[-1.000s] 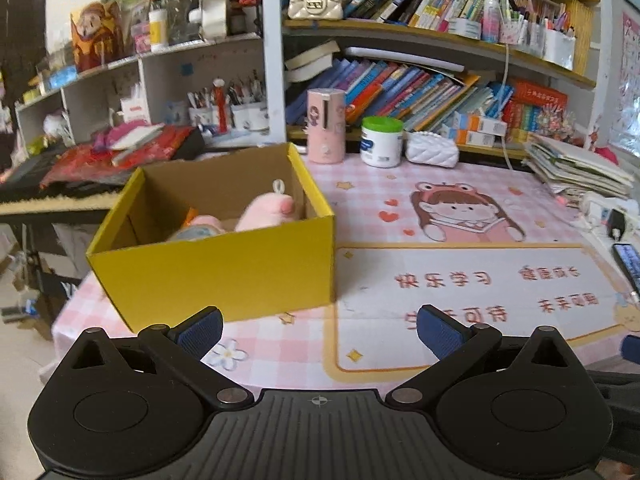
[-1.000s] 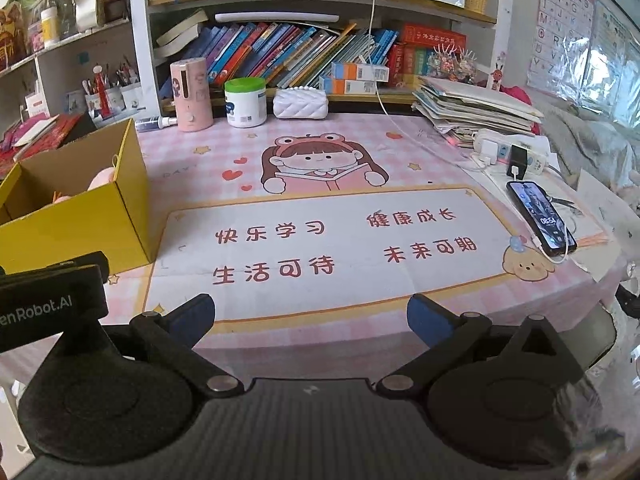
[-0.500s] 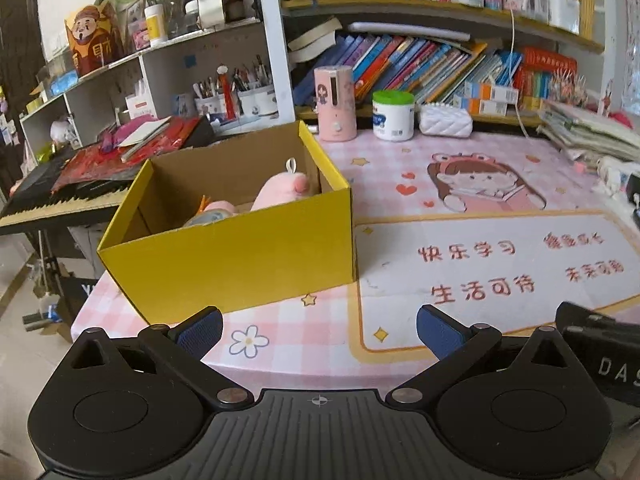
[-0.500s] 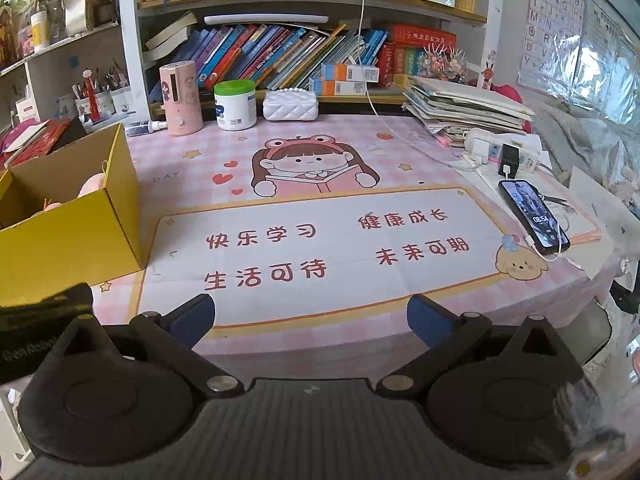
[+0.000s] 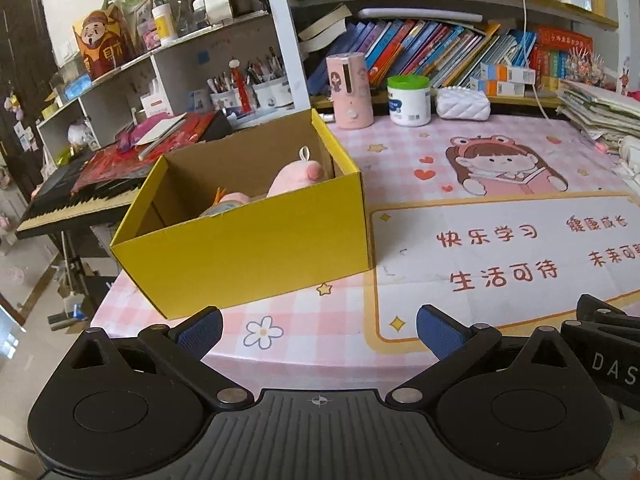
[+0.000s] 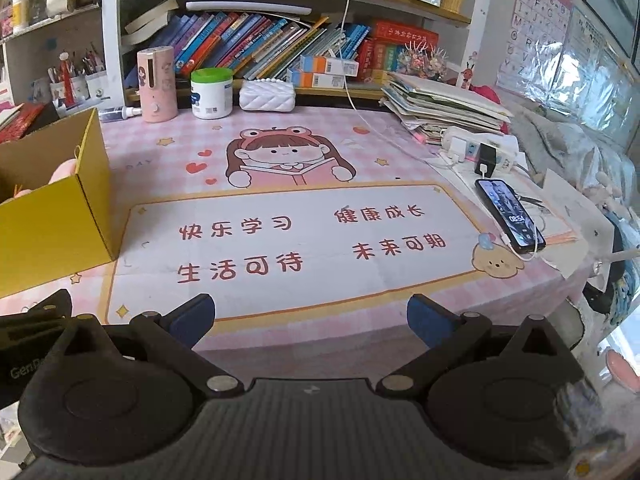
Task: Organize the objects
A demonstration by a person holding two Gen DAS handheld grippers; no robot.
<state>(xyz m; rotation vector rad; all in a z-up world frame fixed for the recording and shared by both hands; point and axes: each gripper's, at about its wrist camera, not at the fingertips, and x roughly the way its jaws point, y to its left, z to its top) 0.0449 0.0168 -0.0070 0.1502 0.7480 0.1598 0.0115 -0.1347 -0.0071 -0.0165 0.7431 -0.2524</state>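
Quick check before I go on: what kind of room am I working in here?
Most likely a child's study corner at home: packed bookshelves, a cartoon desk mat with a reading girl, and pen cups beside a yellow toy box.

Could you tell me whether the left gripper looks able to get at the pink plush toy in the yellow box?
Probably yes: the yellow box is open-topped, the left gripper is open, and the pink plush toy shows above the near wall.

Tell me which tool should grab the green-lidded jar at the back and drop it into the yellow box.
Probably left. The left tool is open and faces the box, with the jar straight behind it. The right tool, also open, has the box at its far left edge.
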